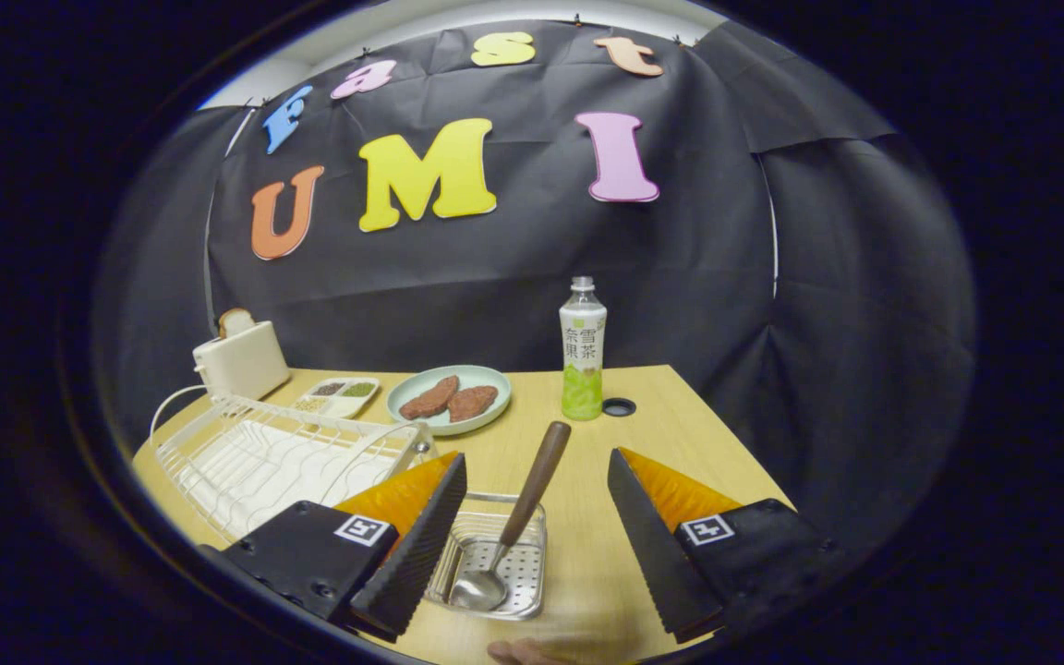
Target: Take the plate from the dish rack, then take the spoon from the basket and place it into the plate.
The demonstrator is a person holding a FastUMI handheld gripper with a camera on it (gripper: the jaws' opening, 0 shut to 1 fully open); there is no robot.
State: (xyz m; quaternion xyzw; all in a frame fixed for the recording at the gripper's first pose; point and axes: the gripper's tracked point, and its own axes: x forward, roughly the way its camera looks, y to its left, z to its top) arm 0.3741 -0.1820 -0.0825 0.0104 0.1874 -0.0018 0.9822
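I am holding my fingers [537, 545] wide apart and empty over the basket [493, 563], the spoon [515, 517] lying between them, its handle leaning away toward the bottle [582, 351].

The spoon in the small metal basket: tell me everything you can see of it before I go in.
The metal spoon with a brown wooden-looking handle lies tilted in the small perforated metal basket. Its shiny bowl rests on the basket floor at the near end; the handle leans over the far rim, pointing up toward the green-labelled bottle. It sits between the open gripper fingers, nearer the left one, and neither finger touches it.
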